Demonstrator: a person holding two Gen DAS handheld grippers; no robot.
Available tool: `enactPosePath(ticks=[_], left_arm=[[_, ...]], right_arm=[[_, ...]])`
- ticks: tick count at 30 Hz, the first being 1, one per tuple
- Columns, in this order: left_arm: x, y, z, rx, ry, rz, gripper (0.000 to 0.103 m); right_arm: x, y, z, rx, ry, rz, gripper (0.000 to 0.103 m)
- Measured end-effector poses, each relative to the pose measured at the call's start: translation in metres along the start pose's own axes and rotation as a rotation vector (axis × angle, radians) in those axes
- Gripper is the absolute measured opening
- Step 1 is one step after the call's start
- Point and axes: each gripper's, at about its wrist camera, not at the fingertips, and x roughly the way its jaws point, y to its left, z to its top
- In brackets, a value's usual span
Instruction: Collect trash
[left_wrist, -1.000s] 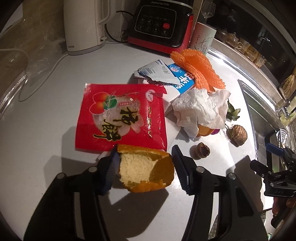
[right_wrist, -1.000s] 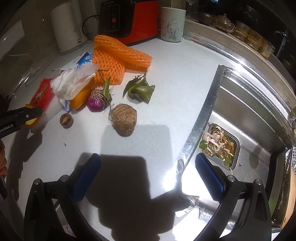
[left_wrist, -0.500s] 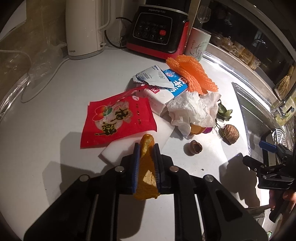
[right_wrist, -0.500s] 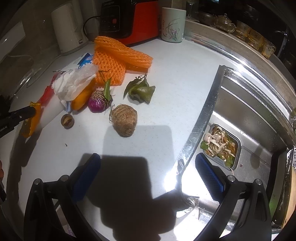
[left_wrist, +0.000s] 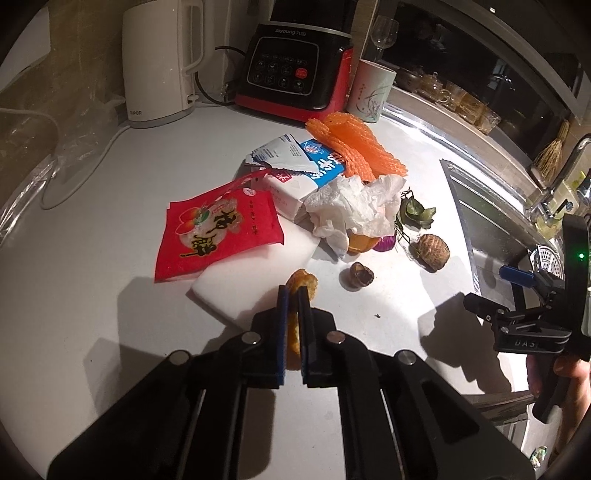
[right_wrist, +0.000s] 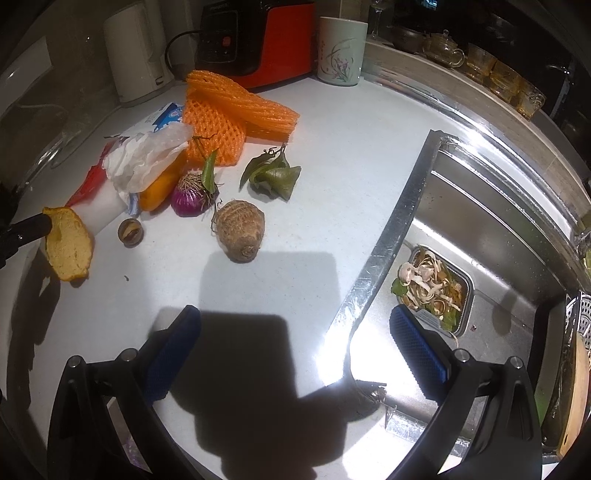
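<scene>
My left gripper (left_wrist: 291, 292) holds a piece of orange peel (left_wrist: 305, 282) edge-on, lifted a little off the white counter (left_wrist: 110, 221), and its blue pads are still closing tight on it. The right wrist view shows the same peel (right_wrist: 68, 251) hanging at the far left. The trash pile lies beyond: a red snack bag (left_wrist: 218, 229) on a white foam slab (left_wrist: 255, 277), a milk carton (left_wrist: 314, 173), crumpled tissue (left_wrist: 354, 210), orange foam netting (left_wrist: 354, 147) and a chestnut shell (left_wrist: 361, 275). My right gripper (right_wrist: 293, 314) stands open over the counter edge by the sink.
A taro root (right_wrist: 240, 232), a purple onion (right_wrist: 190, 195) and green leaves (right_wrist: 275, 175) lie right of the pile. A kettle (left_wrist: 159, 62), blender base (left_wrist: 295, 70) and cup (left_wrist: 371, 92) stand at the back. The steel sink (right_wrist: 480, 206) holds a tray of food scraps (right_wrist: 432, 291).
The left jaws shut on the orange peel, squeezing it flat, then lifted it up and back from the red bag. The right gripper has stayed still and open.
</scene>
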Motion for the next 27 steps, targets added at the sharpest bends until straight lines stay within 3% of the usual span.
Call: enactPosePath(ticks=[5, 9, 12, 13, 19, 21, 27], left_arm=[[-0.001, 0.003, -0.001, -0.029, -0.002, -0.011, 0.005], [-0.017, -0.006, -0.004, 0.004, -0.019, -0.026, 0.005], [-0.029, -0.015, -0.010, 0.023, -0.023, -0.038, 0.005], [-0.032, -0.018, -0.012, 0.026, -0.026, -0.037, 0.005], [-0.046, -0.029, -0.029, 0.017, -0.020, -0.046, 0.005], [-0.049, -0.031, -0.034, 0.010, -0.016, -0.049, 0.005], [-0.066, -0.041, -0.050, 0.011, -0.024, -0.055, 0.005]], right_arm=[[0.000, 0.005, 0.011, -0.045, -0.042, 0.001, 0.101], [0.007, 0.010, 0.024, -0.093, -0.075, 0.019, 0.097], [0.024, 0.012, 0.036, -0.126, -0.050, 0.030, 0.082], [0.031, 0.012, 0.038, -0.134, -0.037, 0.033, 0.073], [0.050, 0.018, 0.044, -0.154, 0.009, 0.118, 0.058], [0.048, 0.016, 0.045, -0.151, 0.006, 0.148, 0.039], [0.032, 0.003, 0.035, -0.120, 0.005, 0.200, 0.035]])
